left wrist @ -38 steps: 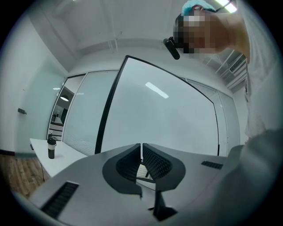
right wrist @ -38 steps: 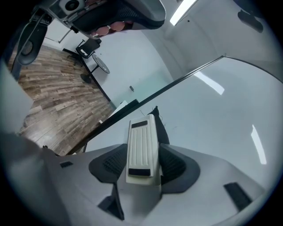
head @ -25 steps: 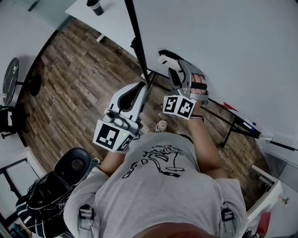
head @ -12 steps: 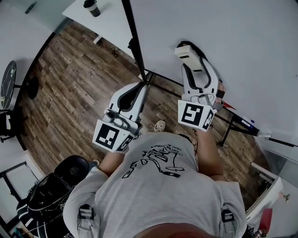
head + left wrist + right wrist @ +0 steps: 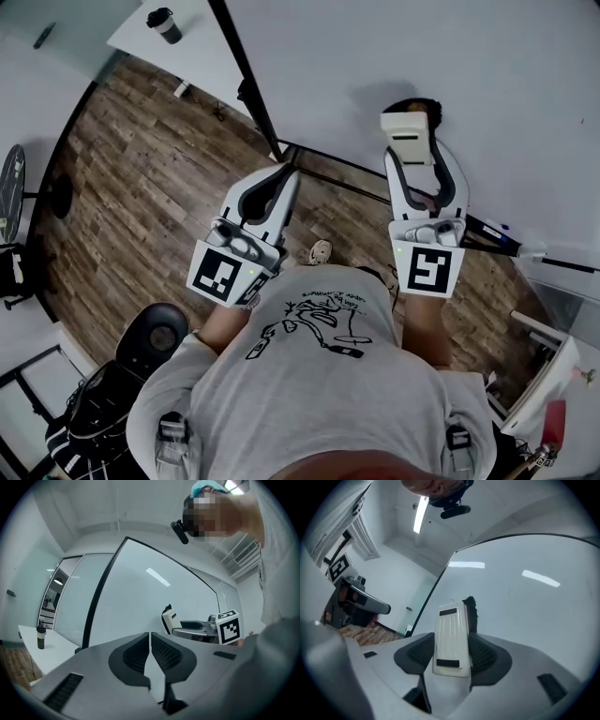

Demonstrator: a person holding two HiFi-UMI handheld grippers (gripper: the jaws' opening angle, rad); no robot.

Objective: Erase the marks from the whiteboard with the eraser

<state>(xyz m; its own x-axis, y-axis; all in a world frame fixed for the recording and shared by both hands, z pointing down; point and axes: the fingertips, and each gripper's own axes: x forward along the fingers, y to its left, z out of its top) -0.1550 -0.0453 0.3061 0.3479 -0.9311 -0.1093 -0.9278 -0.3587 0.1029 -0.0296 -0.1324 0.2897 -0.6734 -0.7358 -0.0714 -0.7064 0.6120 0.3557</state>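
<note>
- Two grippers show in the head view: the left gripper [image 5: 277, 178] sits over the floor [image 5: 141, 169], near the lower left corner of the whiteboard [image 5: 450, 56]. The right gripper [image 5: 410, 131] points at the board's face.
- Left gripper: in its own view the jaws are pressed together with nothing between them. Beyond them are the whiteboard's black frame [image 5: 101, 597] and its white surface.
- Right gripper: its jaws are clamped on the sides of a white eraser [image 5: 451, 639], which stands lengthwise between them with its ribbed back toward the camera.
- Eraser: its far end reaches the whiteboard in the board's lower part, right of the left frame edge and above the bottom edge. The head view shows a soft shadow on the board around it.
- A ragged dark patch [image 5: 471, 609] lies just behind the eraser's far end, against the board. I cannot tell whether it is the eraser's pad or a mark.
- Around the eraser the board looks plain white in both gripper views, with only light reflections.
- A dark cup [image 5: 166, 23] stands on a white worktop [image 5: 202, 47] left of the board.
</note>
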